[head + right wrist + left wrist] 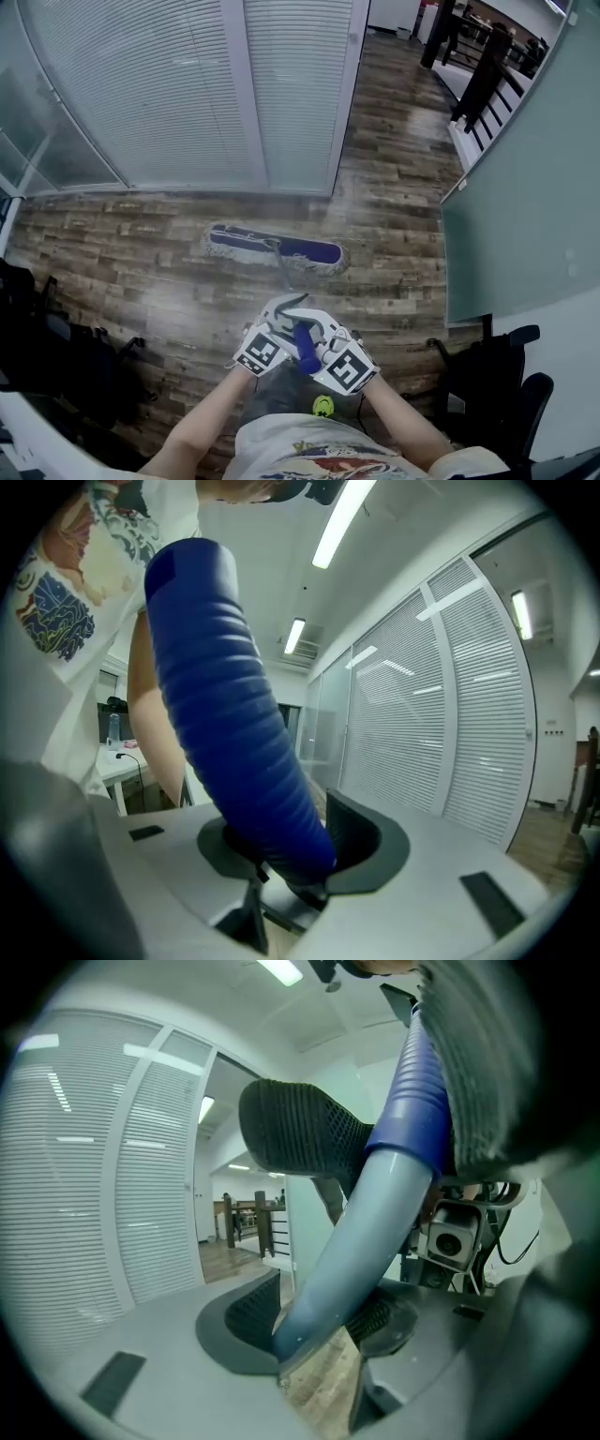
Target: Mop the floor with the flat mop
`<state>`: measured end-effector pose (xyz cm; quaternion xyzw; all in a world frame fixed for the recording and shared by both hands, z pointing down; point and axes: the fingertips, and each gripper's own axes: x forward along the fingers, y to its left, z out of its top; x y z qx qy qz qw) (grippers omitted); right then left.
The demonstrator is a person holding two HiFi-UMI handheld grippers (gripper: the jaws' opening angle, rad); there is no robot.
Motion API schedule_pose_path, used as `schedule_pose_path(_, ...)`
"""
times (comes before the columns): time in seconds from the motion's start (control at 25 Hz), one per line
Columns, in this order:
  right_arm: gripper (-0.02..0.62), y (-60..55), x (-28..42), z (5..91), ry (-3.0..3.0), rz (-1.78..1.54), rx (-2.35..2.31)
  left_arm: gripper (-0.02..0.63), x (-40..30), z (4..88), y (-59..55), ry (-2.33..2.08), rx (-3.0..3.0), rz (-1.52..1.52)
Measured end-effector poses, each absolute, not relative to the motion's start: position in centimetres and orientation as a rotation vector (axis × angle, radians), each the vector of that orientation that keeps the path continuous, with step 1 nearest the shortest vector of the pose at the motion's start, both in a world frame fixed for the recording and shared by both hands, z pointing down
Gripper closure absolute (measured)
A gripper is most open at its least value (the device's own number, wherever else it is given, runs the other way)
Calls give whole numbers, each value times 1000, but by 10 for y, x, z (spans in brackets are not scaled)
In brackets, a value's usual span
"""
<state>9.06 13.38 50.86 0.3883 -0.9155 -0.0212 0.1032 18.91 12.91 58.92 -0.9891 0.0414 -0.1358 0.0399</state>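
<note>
**Flat mop at work, both grippers on the handle**

- Flat mop: its mop head (275,247) lies flat on the wood-plank floor (141,281), ahead of the person and just short of the slatted blinds (187,84). Its long axis runs across the head view, the right end slightly nearer the person.
- Handle: a pale shaft (284,274) rises from the middle of the mop head back toward the hands and ends in a ribbed blue grip (306,349) (so the handle stands roughly square to the head).
- Left gripper (319,1312): its fingers (251,1309) pinch the pale shaft just below where the blue grip begins.
- Right gripper (291,846): its fingers (354,836) are clamped on the ribbed blue grip itself.
- Deciding relation: the mop head lies forward of and below both grippers, along the line of the shaft. The left hold sits lower on the handle and so appears nearer the head. Judged from this, the next stroke must carry the broad head sideways or along the shaft's line while keeping it flat on the planks.
</note>
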Motion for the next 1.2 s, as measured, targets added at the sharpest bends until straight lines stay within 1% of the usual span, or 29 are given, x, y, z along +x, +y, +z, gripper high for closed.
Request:
schedule_pose_path(0.16, 454, 42, 100, 533, -2630, -48, 1099, 430, 200, 608, 36, 104, -3030, -423)
schedule_pose_path(0.36, 454, -65, 117, 559, -2573, 17, 1196, 430, 212, 633, -70, 105, -3020, -454)
schedule_pose_path(0.6, 454, -144, 125, 562, -2588, 8, 1189, 430, 222, 631, -150, 144, -3044, -385)
schedule_pose_path(0.72, 434, -159, 121, 558, -2621, 55, 1198, 425, 218, 623, -162, 152, -3075, -346)
schedule_pose_path(0.84, 434, -155, 119, 558, -2614, 59, 1221, 423, 215, 625, -158, 135, -3070, -370)
schedule_pose_path(1.04, 440, -116, 110, 566, -2598, 87, 1335, 425, 202, 638, -116, 65, -3043, -453)
schedule_pose_path(1.2, 440, -82, 91, 559, -2621, 58, 1263, 428, 184, 632, -85, 121, -3050, -445)
